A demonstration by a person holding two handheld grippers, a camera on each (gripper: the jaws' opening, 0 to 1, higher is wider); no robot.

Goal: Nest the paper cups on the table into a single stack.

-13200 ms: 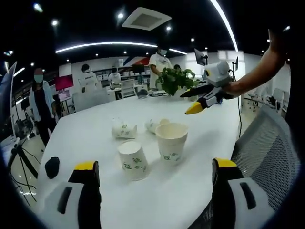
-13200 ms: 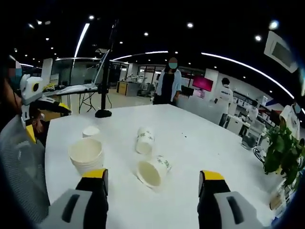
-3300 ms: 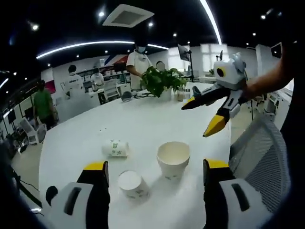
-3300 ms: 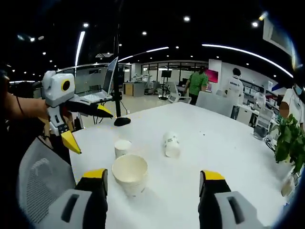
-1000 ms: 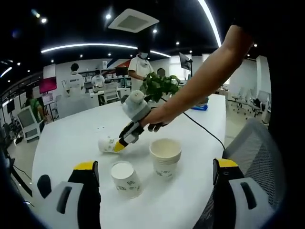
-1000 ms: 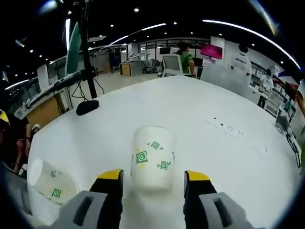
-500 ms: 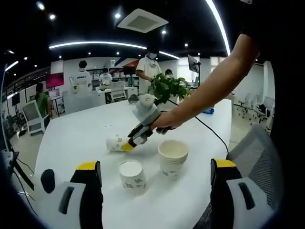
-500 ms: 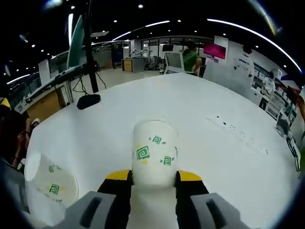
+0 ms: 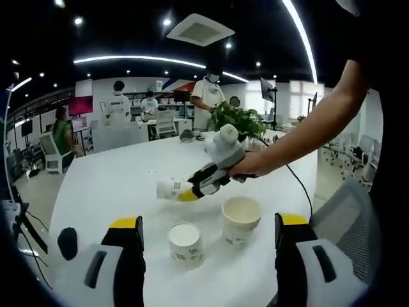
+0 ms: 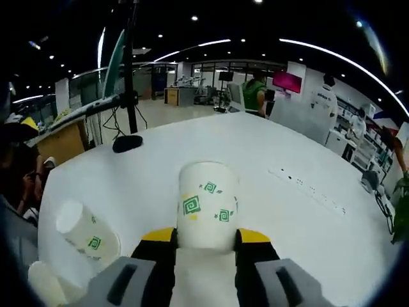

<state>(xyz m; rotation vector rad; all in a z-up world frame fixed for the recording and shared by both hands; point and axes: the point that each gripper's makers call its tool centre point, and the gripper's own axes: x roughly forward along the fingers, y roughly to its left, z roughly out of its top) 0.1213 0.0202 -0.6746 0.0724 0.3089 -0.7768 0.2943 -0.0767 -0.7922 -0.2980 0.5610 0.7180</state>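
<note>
My right gripper (image 10: pixel 206 236) is shut on a white paper cup with green marks (image 10: pixel 206 203), held on its side above the white table (image 10: pixel 300 224). In the left gripper view that cup (image 9: pixel 168 188) hangs in the right gripper (image 9: pixel 186 194) above the table, behind the other cups. An upside-down cup (image 9: pixel 185 244) stands near the front edge, with an upright stack of nested cups (image 9: pixel 241 220) to its right. My left gripper (image 9: pixel 208 224) is open, low, in front of both. The upside-down cup (image 10: pixel 87 239) also shows at lower left.
A black object (image 9: pixel 66 242) lies at the table's left edge, and a black mouse-like thing (image 10: pixel 128 142) by a stand pole. A potted plant (image 9: pixel 233 118) stands at the far side. A power strip (image 10: pixel 310 190) lies on the table. A person's arm (image 9: pixel 307 128) reaches across. People stand beyond.
The right gripper, shut on the lying cup, has lifted it off the table and carried it up and toward the stack. The left gripper stays open.
</note>
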